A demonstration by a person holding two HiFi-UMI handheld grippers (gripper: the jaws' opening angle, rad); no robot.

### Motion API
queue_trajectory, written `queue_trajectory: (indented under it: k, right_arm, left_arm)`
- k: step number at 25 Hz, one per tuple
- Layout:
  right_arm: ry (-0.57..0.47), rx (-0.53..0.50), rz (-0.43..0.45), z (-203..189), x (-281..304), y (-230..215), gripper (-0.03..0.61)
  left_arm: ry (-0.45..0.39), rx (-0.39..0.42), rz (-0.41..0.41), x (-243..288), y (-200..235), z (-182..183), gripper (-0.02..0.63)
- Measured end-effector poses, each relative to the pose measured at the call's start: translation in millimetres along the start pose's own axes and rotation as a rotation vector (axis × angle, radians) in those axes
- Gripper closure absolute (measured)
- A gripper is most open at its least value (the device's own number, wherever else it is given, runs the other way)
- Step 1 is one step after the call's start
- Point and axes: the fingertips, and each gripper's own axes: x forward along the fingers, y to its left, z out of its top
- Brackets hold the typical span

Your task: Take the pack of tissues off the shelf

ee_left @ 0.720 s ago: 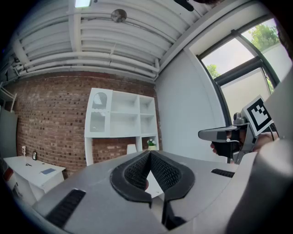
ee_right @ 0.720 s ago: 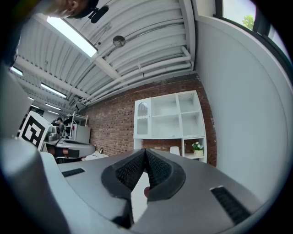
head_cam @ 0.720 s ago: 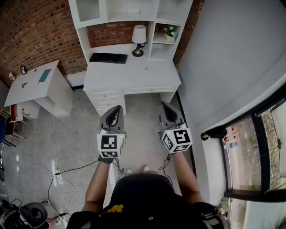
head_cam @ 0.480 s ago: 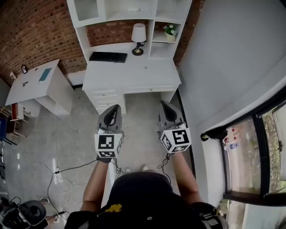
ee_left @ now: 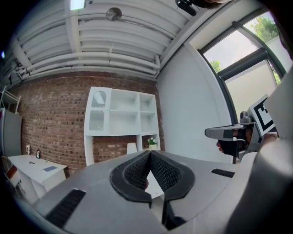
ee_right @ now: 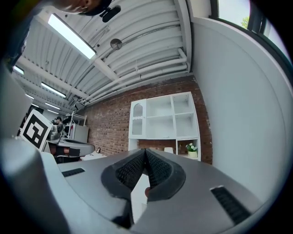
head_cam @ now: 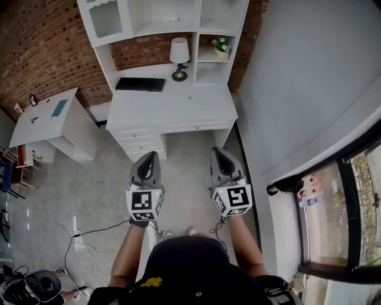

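White shelf unit stands at 12 o'clock in the head view. Its top middle compartment holds one small pale item, maybe the pack of tissues; I cannot be sure. The compartment at 1 o'clock holds one potted plant. My left gripper and right gripper are well apart from the shelves.

Left gripper view: the jaws are pressed together, with nothing between them.

Right gripper view: also pressed together and empty.

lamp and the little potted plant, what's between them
In the head view, a white upright panel of the shelf unit stands between the lamp and the potted plant.
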Motion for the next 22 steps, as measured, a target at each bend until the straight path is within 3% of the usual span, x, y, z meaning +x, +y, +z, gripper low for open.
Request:
queue_trajectory:
  k: [13, 22]
  right_arm:
    - [0.045, 0.075, 0.033, -29, -8, -36, 0.575]
    - [0.098, 0.112, 0.061, -54, 8, -35, 0.575]
  left_arm:
    - [0.012, 0.004, 0.016, 19, -33, -9, 0.596]
    - [0.062, -0.001, 0.020, 35, -22, -25, 0.596]
